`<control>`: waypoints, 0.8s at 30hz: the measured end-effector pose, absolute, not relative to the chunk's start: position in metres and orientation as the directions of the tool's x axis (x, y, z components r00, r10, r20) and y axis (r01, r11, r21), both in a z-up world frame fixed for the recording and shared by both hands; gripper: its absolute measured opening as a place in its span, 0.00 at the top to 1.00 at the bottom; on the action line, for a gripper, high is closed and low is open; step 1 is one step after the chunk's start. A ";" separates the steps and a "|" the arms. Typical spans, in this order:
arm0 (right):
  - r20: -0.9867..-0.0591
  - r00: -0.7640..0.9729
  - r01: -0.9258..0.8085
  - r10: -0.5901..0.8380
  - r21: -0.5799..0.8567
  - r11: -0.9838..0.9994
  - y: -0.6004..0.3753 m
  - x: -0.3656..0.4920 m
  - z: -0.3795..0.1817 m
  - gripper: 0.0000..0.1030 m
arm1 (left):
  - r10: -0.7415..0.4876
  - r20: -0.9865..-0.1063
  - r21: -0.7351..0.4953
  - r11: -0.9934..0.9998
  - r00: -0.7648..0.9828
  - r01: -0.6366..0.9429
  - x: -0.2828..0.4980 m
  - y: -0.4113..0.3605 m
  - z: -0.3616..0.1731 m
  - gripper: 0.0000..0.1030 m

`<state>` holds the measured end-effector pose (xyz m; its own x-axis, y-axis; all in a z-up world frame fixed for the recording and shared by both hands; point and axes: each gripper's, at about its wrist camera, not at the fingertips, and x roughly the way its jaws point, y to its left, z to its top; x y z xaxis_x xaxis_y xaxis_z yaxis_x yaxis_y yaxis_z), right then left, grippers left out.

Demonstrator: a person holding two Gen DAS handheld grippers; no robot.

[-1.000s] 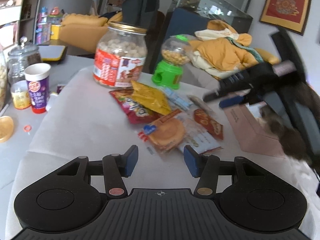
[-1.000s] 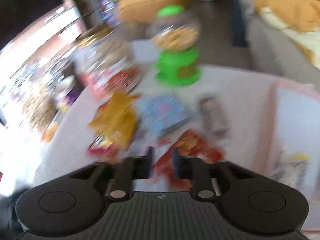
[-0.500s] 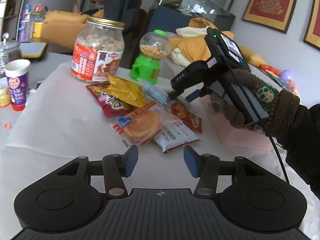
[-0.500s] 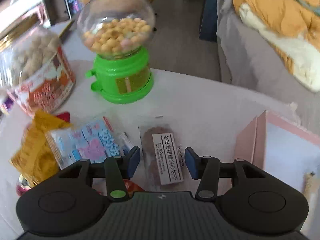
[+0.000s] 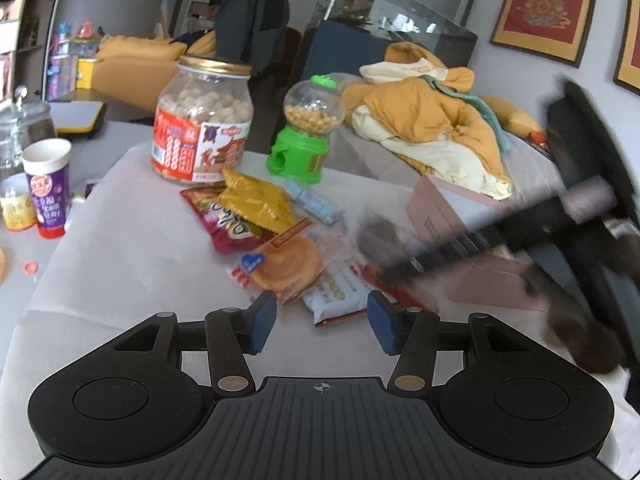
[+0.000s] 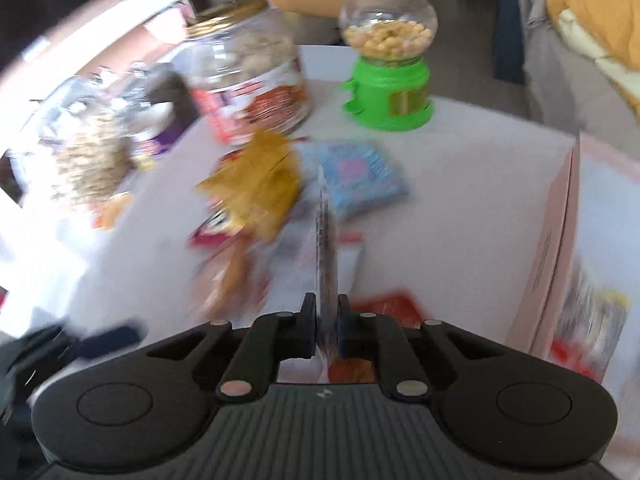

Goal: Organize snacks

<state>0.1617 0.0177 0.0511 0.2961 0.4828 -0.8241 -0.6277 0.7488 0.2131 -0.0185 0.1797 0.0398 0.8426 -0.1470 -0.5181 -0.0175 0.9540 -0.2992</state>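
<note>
The thin clear snack packet (image 6: 326, 248) stands on edge, seen edge-on, with its long axis running straight away from the right gripper (image 6: 325, 320) toward the blue-and-pink packet (image 6: 356, 178) beyond it. Its near end sits between the two fingers, whose jaws have just been closing and now press flat against both of its faces, so the packet is pinched at its lower end and the rest juts forward, lifted off the white tabletop (image 6: 460, 184). In the left wrist view the same packet shows only as a dark blur (image 5: 378, 236) ahead of the blurred right gripper (image 5: 390, 274), over the pile and just left of the pink box (image 5: 436, 208).

Under and left of the packet lie the yellow bag (image 6: 256, 184) and a red bag (image 5: 228, 224); nearer the left gripper (image 5: 322, 322) lies a wrapped round cake (image 5: 286, 268). That gripper hovers with its blue pads spread apart and nothing between them. Behind the pile stand the green candy dispenser (image 6: 388, 60) and the big snack jar (image 5: 202, 120). The pink box sits at the right, open, with something printed inside it.
</note>
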 end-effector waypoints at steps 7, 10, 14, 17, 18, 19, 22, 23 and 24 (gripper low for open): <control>-0.808 0.279 -0.623 0.520 0.259 0.738 -0.045 0.111 0.045 0.91 | -0.187 -0.549 -0.246 0.968 0.815 0.056 0.017 0.145 0.041 0.46; -0.803 0.307 -0.611 0.511 0.245 0.753 -0.069 0.095 0.036 0.90 | -0.179 -0.568 -0.188 0.978 0.803 0.084 0.044 0.126 0.040 0.46; -0.784 0.415 -0.609 0.462 0.138 0.781 -0.091 0.075 0.026 0.54 | -0.147 -0.640 -0.049 0.987 0.754 0.150 0.086 0.093 0.031 0.46; -0.747 0.486 -0.592 0.453 0.099 0.800 -0.108 0.064 0.019 0.45 | -0.101 -0.663 0.096 0.971 0.742 0.217 0.101 0.068 0.024 0.41; -0.737 0.509 -0.586 0.444 0.082 0.806 -0.112 0.060 0.017 0.43 | -0.100 -0.667 0.123 0.963 0.738 0.242 0.104 0.062 0.024 0.41; -0.726 0.530 -0.580 0.439 0.067 0.812 -0.117 0.057 0.015 0.38 | -0.101 -0.675 0.134 0.958 0.731 0.255 0.106 0.058 0.023 0.41; -0.695 0.556 -0.573 0.456 0.077 0.816 -0.129 0.053 0.008 0.34 | -0.108 -0.703 0.153 0.942 0.703 0.298 0.110 0.046 0.020 0.41; -0.683 0.563 -0.575 0.465 0.080 0.814 -0.133 0.051 0.007 0.34 | -0.112 -0.706 0.170 0.932 0.700 0.321 0.109 0.042 0.019 0.40; -0.674 0.569 -0.578 0.471 0.081 0.812 -0.136 0.049 0.005 0.34 | -0.118 -0.714 0.171 0.926 0.690 0.336 0.109 0.038 0.018 0.39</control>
